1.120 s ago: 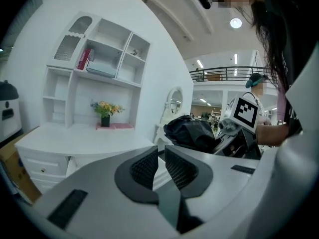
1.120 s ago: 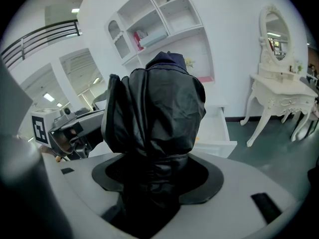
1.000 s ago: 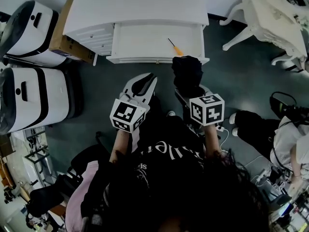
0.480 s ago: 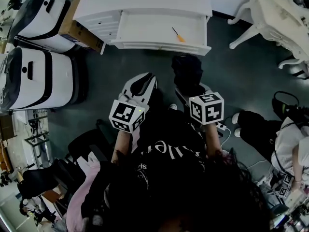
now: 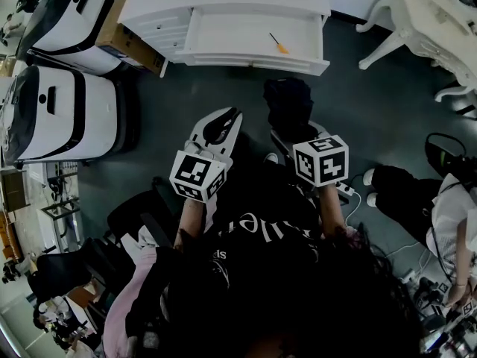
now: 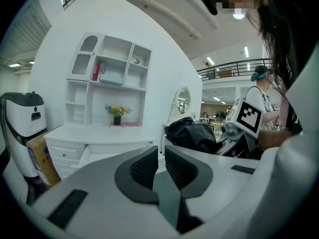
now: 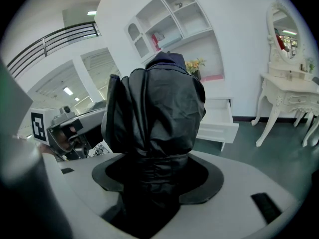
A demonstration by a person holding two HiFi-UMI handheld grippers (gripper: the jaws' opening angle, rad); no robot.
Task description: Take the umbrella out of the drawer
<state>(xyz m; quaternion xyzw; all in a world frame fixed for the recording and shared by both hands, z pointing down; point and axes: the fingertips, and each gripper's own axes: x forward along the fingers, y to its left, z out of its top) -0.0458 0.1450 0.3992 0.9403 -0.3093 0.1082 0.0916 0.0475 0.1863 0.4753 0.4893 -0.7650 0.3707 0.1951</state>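
Right tool clamped on the black umbrella, well clear of the open drawer. Left tool: jaws together; nothing between.

Can't see the gripping faces of the right gripper at all, buried under the folded black umbrella. Same story from the head view, jaw tips lost beneath the fabric. No clue what that tiny orange-tipped thing in the drawer is, way too small. White dressing table chopped off by the top right edge.
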